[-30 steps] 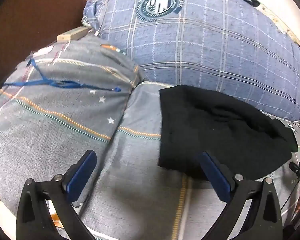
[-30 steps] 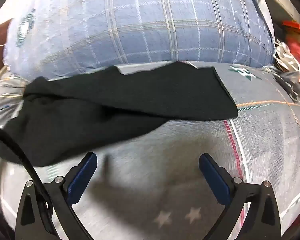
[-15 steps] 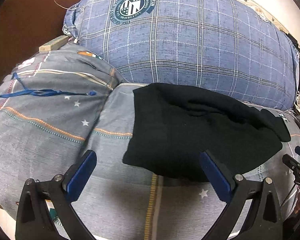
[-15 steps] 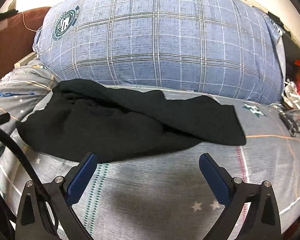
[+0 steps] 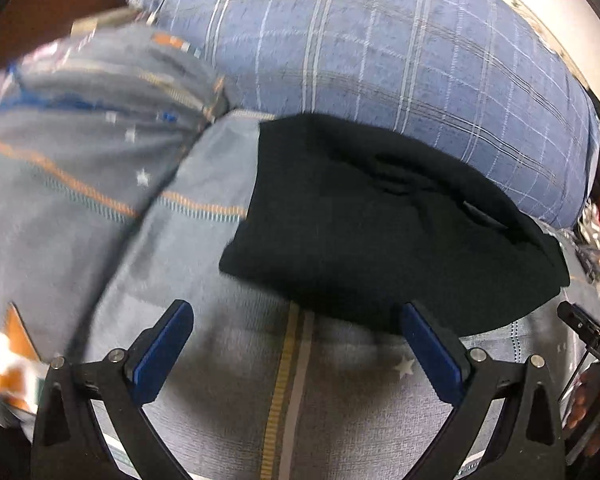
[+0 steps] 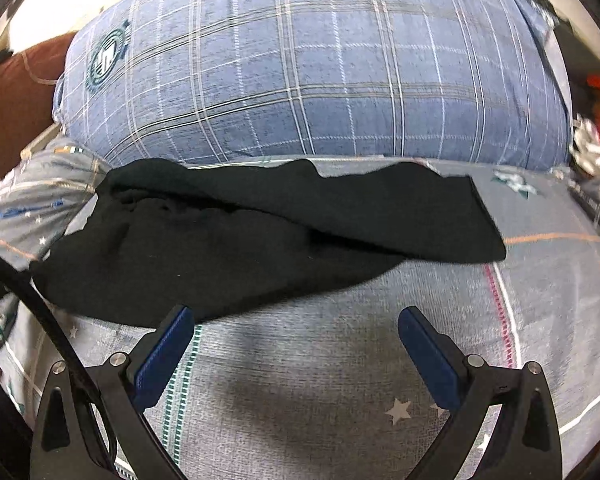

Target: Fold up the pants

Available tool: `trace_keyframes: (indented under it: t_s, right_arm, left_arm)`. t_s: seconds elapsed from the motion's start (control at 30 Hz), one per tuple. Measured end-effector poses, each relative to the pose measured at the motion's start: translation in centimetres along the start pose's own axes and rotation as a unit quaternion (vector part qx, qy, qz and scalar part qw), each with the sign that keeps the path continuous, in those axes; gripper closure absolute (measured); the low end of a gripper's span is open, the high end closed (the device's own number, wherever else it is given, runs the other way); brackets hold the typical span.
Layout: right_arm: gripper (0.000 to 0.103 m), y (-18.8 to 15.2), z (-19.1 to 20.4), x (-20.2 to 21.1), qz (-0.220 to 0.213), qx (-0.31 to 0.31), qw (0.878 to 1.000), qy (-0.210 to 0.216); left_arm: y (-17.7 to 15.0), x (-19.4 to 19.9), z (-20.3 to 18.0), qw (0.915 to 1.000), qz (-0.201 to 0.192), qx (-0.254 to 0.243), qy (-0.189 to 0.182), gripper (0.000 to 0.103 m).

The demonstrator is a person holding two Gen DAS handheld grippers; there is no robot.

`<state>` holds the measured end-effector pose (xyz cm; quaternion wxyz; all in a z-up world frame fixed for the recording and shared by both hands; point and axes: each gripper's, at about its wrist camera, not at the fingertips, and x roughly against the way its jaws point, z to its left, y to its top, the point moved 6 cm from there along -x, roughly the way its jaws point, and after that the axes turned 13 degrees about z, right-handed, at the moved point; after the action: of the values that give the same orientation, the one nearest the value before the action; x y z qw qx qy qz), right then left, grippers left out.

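A: Left wrist view first. Where are the pants?

B: Black pants fill the centre and right of the frame, lying rumpled on the grey bedsheet with stars and orange stripes. Upper edge runs along the blue plaid pillow at the top.

A: Left tool?

B: Left tool at the bottom, blue pads spread wide, nothing between them. Right pad tip overlaps the lower hem of the pants in the picture; can't tell if it touches. Left side of the frame is blurred. A hand shows at the lower right edge.

A: Right wrist view?

B: Pants stretch across the middle, bunched at left, one leg running flat toward centre right. Same pillow behind, with a round badge at upper left. Sheet fills the lower half.

A: Right tool?

B: Right tool at the bottom, pads apart, empty. Left pad tip sits at the pants' lower edge; contact unclear. A black cable curves along the lower left.
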<state>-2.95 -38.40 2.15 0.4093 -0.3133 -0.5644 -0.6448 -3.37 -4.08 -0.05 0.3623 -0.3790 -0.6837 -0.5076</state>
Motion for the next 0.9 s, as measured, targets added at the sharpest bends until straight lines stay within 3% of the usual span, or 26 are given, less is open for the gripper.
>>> trace_keyframes:
  t_s: [0.27,0.47,0.53,0.57,0.6,0.63,0.67,0.7,0.73,0.77,0.9]
  right_arm:
    - [0.000,0.9,-0.8,-2.6,0.013,-0.059,0.993,0.099]
    - [0.001,2.5,-0.7,-4.2,0.009,-0.099,0.983,0.157]
    - [0.009,3.4,-0.4,-4.2,-0.005,-0.096,0.982,0.164]
    - [0.026,3.8,-0.1,-4.7,-0.001,-0.091,0.982,0.165]
    - [0.053,4.2,-0.2,-5.0,0.000,-0.090,0.982,0.166]
    - [0.065,4.4,0.1,-5.4,0.005,-0.089,0.981,0.171]
    - [0.083,4.5,0.3,-5.5,0.001,-0.086,0.979,0.183]
    - [0.088,4.4,0.3,-5.2,-0.008,-0.083,0.979,0.184]
    - [0.090,4.3,0.6,-4.7,-0.016,-0.077,0.981,0.175]
    - [0.098,4.2,1.1,-3.9,-0.029,-0.067,0.982,0.173]
    - [0.098,3.0,1.9,-2.0,-0.027,-0.058,0.984,0.168]
  left_arm:
    - [1.1,-1.9,0.3,0.9959,0.004,0.063,-0.065,0.000]
    - [3.4,-3.4,-1.0,0.9933,0.007,0.086,-0.077,0.000]
    - [4.1,-4.1,-1.4,0.9910,0.016,0.097,-0.091,0.000]
    - [4.4,-4.2,-1.6,0.9907,0.013,0.101,-0.090,0.000]
    - [4.6,-4.1,-1.8,0.9909,0.010,0.100,-0.090,0.005]
    - [4.9,-4.1,-2.2,0.9908,0.009,0.094,-0.097,0.014]
    - [5.0,-4.3,-2.7,0.9912,0.016,0.083,-0.102,0.045]
    - [5.1,-4.6,-3.1,0.9924,0.028,0.072,-0.096,0.077]
    - [5.1,-4.8,-3.5,0.9931,0.042,0.061,-0.091,0.085]
    - [5.0,-4.6,-3.7,0.9926,0.045,0.056,-0.098,0.090]
    - [4.4,-1.3,-4.1,0.9956,0.018,0.012,-0.091,0.092]
